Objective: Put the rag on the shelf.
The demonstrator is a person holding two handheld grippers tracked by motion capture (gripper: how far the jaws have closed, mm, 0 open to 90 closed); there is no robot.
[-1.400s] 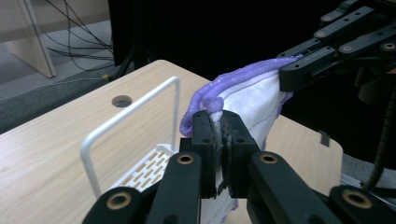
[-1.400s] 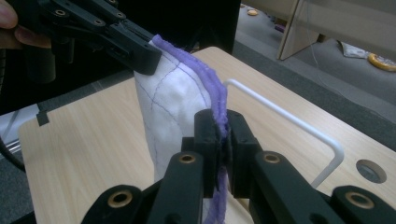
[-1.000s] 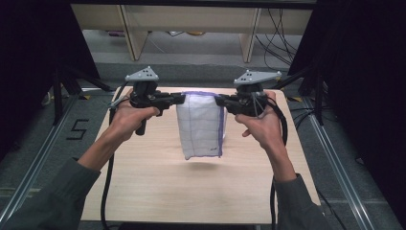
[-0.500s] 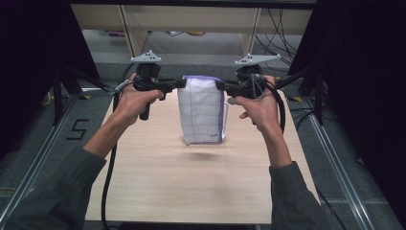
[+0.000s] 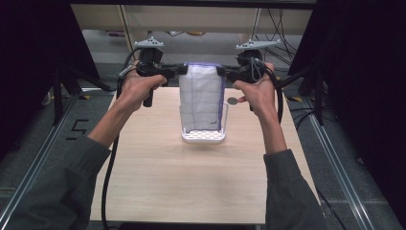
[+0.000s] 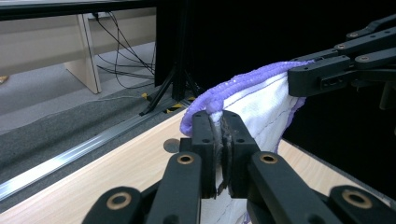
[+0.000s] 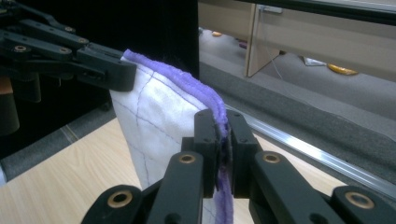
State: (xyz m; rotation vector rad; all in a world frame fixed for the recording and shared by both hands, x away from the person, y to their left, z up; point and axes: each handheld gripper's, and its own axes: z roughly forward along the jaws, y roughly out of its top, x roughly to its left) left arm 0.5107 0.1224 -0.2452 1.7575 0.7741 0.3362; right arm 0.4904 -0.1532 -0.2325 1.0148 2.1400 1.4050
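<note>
Cloth (image 5: 202,98) hangs at upper centre between left gripper (image 5: 179,70) and right gripper (image 5: 221,71), its lower end in a tray (image 5: 203,138) on the counter (image 5: 191,182).
</note>
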